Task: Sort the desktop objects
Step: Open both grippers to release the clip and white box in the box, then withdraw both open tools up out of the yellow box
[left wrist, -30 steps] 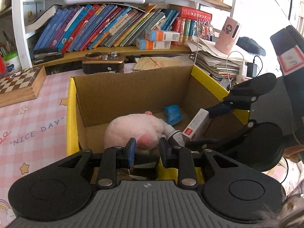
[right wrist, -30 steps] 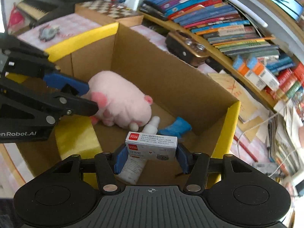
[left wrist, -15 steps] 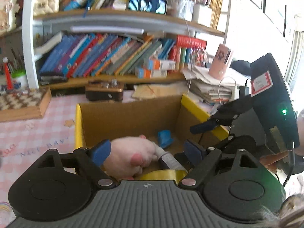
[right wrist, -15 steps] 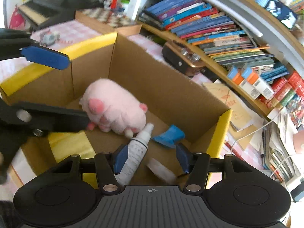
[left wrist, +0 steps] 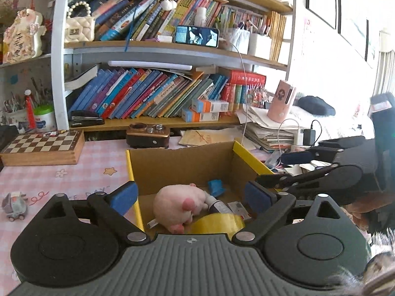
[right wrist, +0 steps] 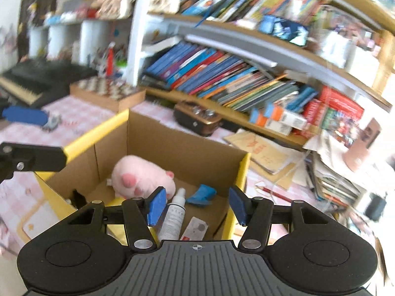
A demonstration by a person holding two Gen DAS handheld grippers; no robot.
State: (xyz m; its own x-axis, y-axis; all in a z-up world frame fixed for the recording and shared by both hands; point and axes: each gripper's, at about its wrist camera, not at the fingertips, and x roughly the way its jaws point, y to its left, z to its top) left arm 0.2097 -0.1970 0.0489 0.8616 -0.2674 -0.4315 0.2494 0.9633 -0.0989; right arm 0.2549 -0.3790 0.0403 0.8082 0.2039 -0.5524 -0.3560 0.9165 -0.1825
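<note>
A cardboard box with yellow-taped rims stands on the pink desk. Inside lie a pink plush toy, a white spray bottle, a blue object and a small white and red carton. My left gripper is open and empty, above the box's near edge. My right gripper is open and empty, above the box's near right corner; it also shows in the left wrist view.
A small toy car sits on the desk left of the box. A chessboard box, a brown radio, stacked papers and a bookshelf stand behind. Cables and a charger lie at the right.
My right gripper let go of the white and red carton, which now lies in the box. My left gripper opened. Both grippers rose and pulled back from the box.
</note>
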